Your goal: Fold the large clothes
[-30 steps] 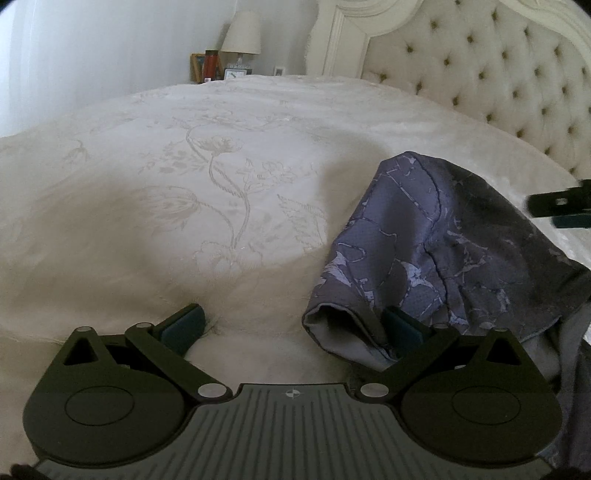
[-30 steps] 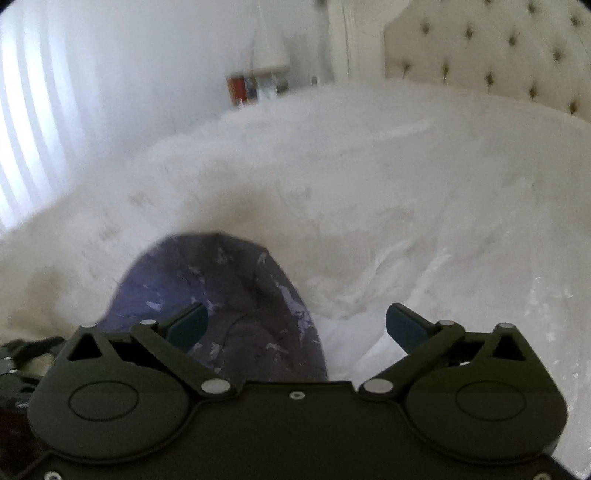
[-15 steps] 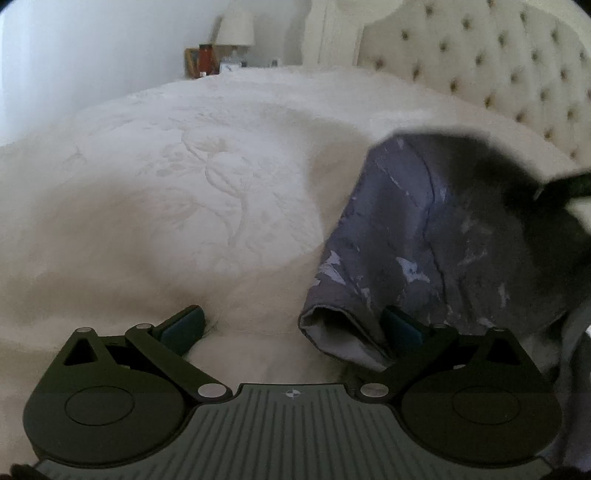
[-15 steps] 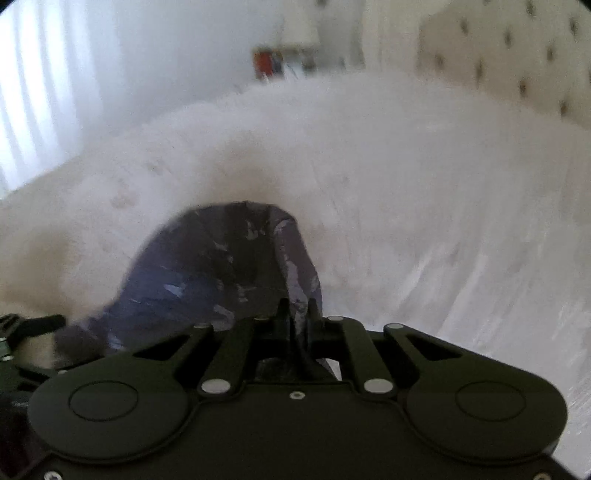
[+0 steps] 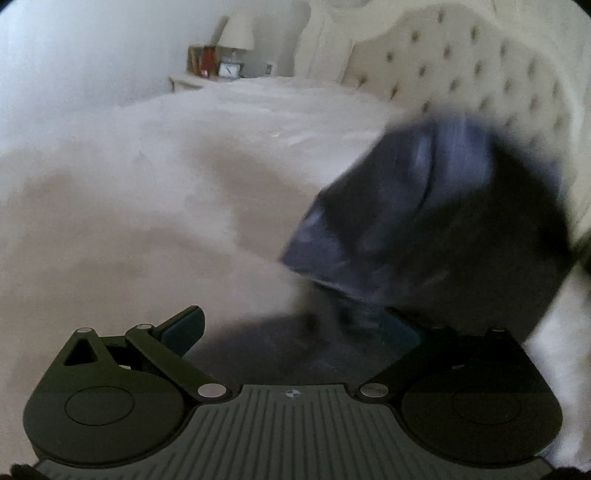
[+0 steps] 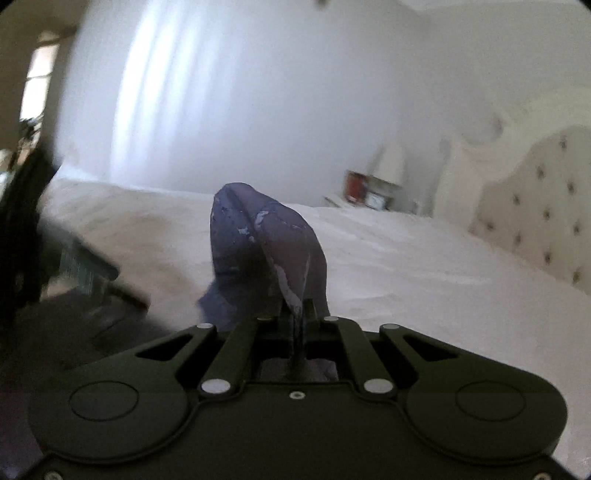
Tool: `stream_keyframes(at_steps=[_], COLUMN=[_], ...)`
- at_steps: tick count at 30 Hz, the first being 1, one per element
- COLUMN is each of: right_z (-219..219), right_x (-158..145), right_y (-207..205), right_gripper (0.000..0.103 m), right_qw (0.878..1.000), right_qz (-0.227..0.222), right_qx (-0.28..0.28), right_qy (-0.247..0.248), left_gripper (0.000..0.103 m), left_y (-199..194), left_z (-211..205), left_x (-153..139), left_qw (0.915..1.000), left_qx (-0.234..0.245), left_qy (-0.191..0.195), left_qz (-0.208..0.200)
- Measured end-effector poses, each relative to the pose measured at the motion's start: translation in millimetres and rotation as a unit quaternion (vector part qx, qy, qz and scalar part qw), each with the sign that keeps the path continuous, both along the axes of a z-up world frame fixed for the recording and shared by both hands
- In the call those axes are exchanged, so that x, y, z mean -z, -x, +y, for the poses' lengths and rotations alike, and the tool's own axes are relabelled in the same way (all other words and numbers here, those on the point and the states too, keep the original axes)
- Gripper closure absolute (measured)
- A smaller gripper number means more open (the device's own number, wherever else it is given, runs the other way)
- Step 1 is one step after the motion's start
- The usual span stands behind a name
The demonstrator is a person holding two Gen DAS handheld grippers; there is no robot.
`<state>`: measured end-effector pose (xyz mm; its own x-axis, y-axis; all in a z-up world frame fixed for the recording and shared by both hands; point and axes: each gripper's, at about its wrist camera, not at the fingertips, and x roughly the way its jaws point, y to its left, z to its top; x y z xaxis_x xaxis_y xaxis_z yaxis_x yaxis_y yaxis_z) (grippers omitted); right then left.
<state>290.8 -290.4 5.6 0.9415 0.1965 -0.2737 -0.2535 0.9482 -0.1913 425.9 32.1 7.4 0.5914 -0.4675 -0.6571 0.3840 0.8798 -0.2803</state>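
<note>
A purple-grey patterned garment [image 5: 424, 206] is lifted off the white bed [image 5: 184, 184] at the right of the left wrist view, blurred by motion. My left gripper [image 5: 295, 325] is open; cloth lies by its right finger [image 5: 402, 328], not clamped. In the right wrist view my right gripper [image 6: 295, 314] is shut on a fold of the garment [image 6: 258, 240], which stands up as a hump above the jaws.
A tufted cream headboard [image 5: 480, 81] runs along the right. A nightstand with a lamp [image 5: 236, 33], clock and red item stands at the far corner. A dark object [image 6: 22, 221] sits at the left edge of the right wrist view.
My right gripper closed on the garment and raised it off the bed. The cloth rose and swung in the left wrist view. My left gripper stayed open.
</note>
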Motion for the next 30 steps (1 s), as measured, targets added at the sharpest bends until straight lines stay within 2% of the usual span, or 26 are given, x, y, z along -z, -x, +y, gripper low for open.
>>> stream_keyframes(at_steps=[3, 5, 7, 9, 11, 15, 17, 20, 24, 25, 26, 27, 28, 29, 30], right_z=[20.1, 32.7, 46.6, 52.8, 58.0, 54.4, 53.6, 47.3, 44.2, 43.3, 41.8, 40.6, 39.3, 37.9, 36.0], right_x=[15.1, 27.9, 44.0, 56.5, 65.3, 67.8, 69.6, 68.0, 66.8, 67.5, 67.6, 68.0, 68.3, 67.8, 67.8], right_y=[34.3, 52.2, 62.5, 70.8, 77.1, 78.4, 90.6, 88.4, 80.8, 80.6, 81.2, 81.9, 82.1, 80.8, 81.1], right_gripper=[0.095, 0.095, 0.095, 0.094, 0.092, 0.090, 0.090, 0.090, 0.088, 0.088, 0.088, 0.087, 0.086, 0.085, 0.085], right_qw=[1.000, 0.999, 0.998, 0.997, 0.996, 0.998, 0.998, 0.998, 0.998, 0.998, 0.997, 0.997, 0.997, 0.996, 0.996], right_qz=[0.002, 0.011, 0.027, 0.038, 0.047, 0.057, 0.053, 0.058, 0.066, 0.068, 0.070, 0.072, 0.075, 0.079, 0.084], right_qx=[-0.023, -0.033, -0.040, -0.040, -0.037, -0.022, -0.016, -0.011, -0.008, -0.007, -0.007, -0.006, -0.004, -0.002, 0.000], right_qy=[0.020, 0.033, 0.050, 0.058, 0.062, 0.030, 0.026, 0.011, 0.000, -0.005, -0.012, -0.019, -0.026, -0.033, -0.042], left_gripper=[0.000, 0.000, 0.000, 0.000, 0.000, 0.000, 0.000, 0.000, 0.003, 0.007, 0.028, 0.053, 0.066, 0.093, 0.097], left_y=[24.8, 35.2, 38.9, 39.4, 38.2, 32.4, 32.9, 29.8, 24.7, 22.4, 20.7, 21.9, 20.9, 22.5, 24.7], left_z=[22.7, 30.3, 30.6, 23.6, 16.2, 8.5, 8.8, 5.8, -1.3, -2.2, -0.3, 3.5, 4.7, 7.3, 7.8], left_x=[-17.4, -23.0, -17.7, -5.4, 9.1, 41.2, 55.5, 72.1, 75.3, 74.8, 73.8, 70.5, 68.5, 66.6, 62.7], left_qw=[0.9962, 0.9901, 0.9844, 0.9836, 0.9853, 0.9857, 0.9831, 0.9764, 0.9746, 0.9732, 0.9719, 0.9715, 0.9715, 0.9723, 0.9748], left_qx=[0.009, 0.015, 0.015, 0.011, 0.006, -0.014, -0.022, -0.024, -0.048, -0.058, -0.070, -0.075, -0.072, -0.070, -0.074], left_qy=[0.085, 0.137, 0.167, 0.162, 0.141, 0.107, 0.109, 0.132, 0.135, 0.140, 0.147, 0.154, 0.164, 0.168, 0.156], left_qz=[0.016, 0.029, 0.054, 0.078, 0.097, 0.129, 0.145, 0.169, 0.172, 0.173, 0.171, 0.164, 0.155, 0.147, 0.141])
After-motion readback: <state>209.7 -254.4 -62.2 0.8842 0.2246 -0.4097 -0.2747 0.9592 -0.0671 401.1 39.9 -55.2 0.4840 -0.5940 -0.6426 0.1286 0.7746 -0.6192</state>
